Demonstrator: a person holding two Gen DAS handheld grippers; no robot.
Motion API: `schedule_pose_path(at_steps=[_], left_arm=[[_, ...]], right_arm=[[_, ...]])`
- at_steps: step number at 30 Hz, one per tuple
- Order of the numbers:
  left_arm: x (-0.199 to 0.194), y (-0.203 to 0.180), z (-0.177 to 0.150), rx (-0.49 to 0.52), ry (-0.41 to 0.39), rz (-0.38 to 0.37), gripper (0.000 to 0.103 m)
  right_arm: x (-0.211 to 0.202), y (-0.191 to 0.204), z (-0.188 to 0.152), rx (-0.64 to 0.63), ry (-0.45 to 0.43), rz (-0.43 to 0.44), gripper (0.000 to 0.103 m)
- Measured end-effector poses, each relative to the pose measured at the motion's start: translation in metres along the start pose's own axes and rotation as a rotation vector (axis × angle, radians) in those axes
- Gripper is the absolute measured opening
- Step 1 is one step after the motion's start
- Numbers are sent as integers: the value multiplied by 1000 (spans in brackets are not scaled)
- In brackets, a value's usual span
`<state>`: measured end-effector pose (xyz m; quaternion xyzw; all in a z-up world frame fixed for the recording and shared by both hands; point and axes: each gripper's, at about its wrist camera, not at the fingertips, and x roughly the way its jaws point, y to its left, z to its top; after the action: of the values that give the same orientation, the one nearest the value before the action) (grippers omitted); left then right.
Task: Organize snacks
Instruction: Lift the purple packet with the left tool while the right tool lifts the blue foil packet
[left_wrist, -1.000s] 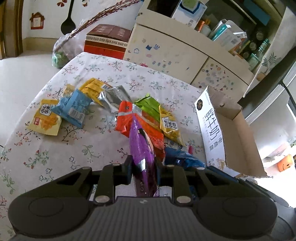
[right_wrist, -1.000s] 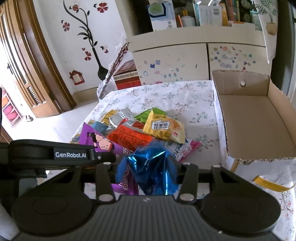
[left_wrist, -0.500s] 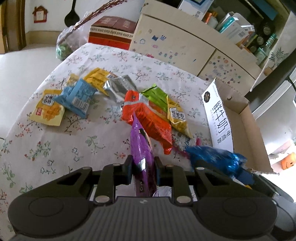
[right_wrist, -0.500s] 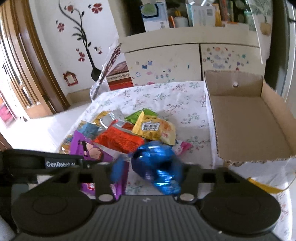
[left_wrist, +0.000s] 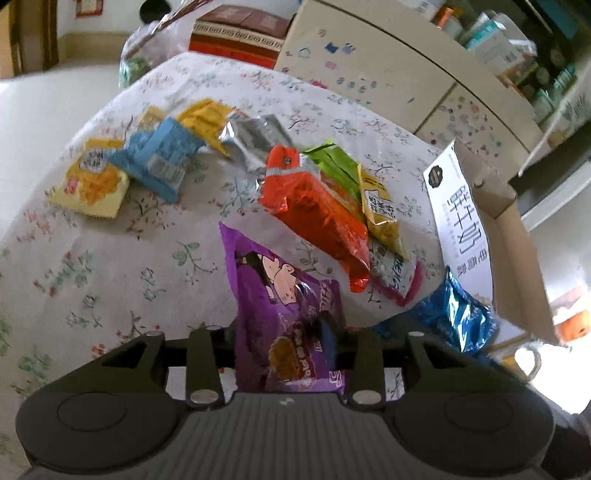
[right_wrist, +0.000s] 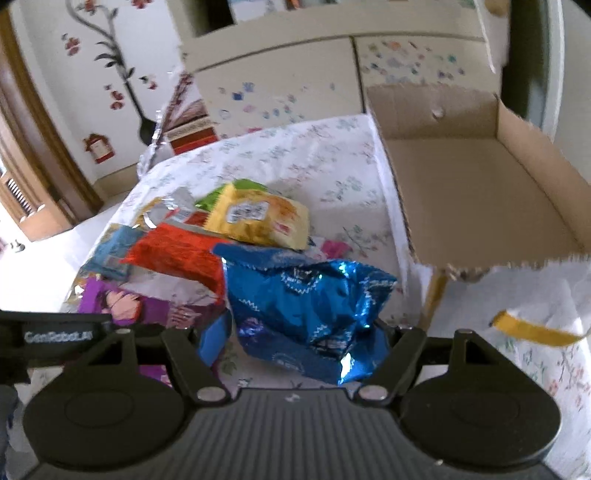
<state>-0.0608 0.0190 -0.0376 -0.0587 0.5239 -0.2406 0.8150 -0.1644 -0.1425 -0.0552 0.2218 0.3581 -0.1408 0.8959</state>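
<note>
A purple snack pack (left_wrist: 280, 295) lies face up on the flowered tablecloth (left_wrist: 110, 266), its near end between the opening jaws of my left gripper (left_wrist: 284, 332); the pads do not press it. A shiny blue pack (right_wrist: 303, 314) rests crumpled on the cloth between the wide jaws of my right gripper (right_wrist: 301, 332), loose. The blue pack (left_wrist: 454, 314) lies just before the cardboard box (right_wrist: 424, 107), whose floor is bare. Behind sit an orange-red pack (left_wrist: 314, 206), a yellow pack (left_wrist: 380, 206) and a green pack (left_wrist: 336, 162).
A silver pack (left_wrist: 255, 136), a light blue pack (left_wrist: 155, 158) and another yellow pack (left_wrist: 92, 181) lie at the far left of the table. A cream cabinet (left_wrist: 369, 74) stands behind it. A yellow strap (right_wrist: 535, 332) hangs off the box's near corner.
Both grippers opened and sank toward the table. The purple pack turned from edge-on to face up, and the blue pack dropped out of the right jaws onto the cloth.
</note>
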Motion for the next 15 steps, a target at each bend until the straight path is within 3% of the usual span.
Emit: schedule_pose_path(at_steps=[4, 7, 12, 15], left_arm=[[2, 1, -1, -22, -3, -26, 43], [-5, -5, 0, -2, -32, -30, 33], [-25, -16, 2, 48, -90, -23, 27], [-30, -20, 0, 75, -108, -3, 27]], right_arm=[[2, 3, -3, -20, -2, -1, 65], [-1, 11, -4, -59, -17, 2, 59], [-14, 27, -3, -129, -77, 20, 54], [-16, 34, -4, -149, -68, 53, 54]])
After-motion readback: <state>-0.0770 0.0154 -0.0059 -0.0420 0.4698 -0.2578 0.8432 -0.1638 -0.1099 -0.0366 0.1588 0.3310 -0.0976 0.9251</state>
